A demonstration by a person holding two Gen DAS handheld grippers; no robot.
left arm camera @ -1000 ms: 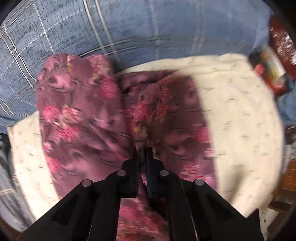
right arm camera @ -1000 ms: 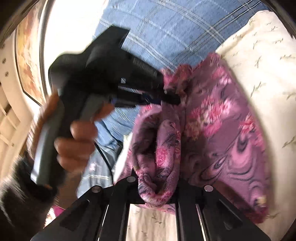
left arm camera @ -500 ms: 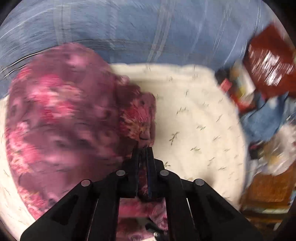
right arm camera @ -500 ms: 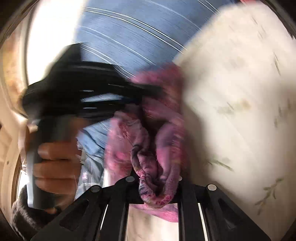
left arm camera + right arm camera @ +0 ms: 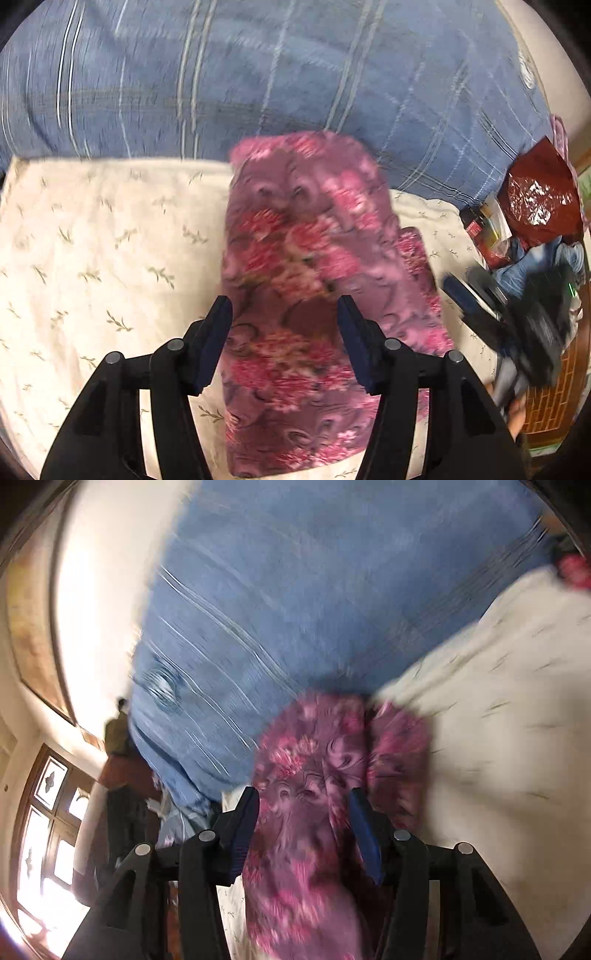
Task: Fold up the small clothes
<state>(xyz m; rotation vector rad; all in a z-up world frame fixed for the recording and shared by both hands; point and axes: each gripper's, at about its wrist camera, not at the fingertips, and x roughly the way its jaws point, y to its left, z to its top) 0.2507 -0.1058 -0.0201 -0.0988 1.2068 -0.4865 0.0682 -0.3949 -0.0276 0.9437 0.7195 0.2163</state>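
Both grippers, clamped on the purple floral garment [image 5: 314, 280] a second ago, have let go.

Left wrist view: the left gripper [image 5: 284, 314] is opening, its pads clear of the folded garment lying on the cream sheet [image 5: 92, 258].

Right wrist view: the right gripper [image 5: 303, 808] is opening, the garment [image 5: 314, 775] loose between its fingers, near the blue plaid blanket [image 5: 295, 590].

Both tongs opening off garment [image 5: 310, 280]
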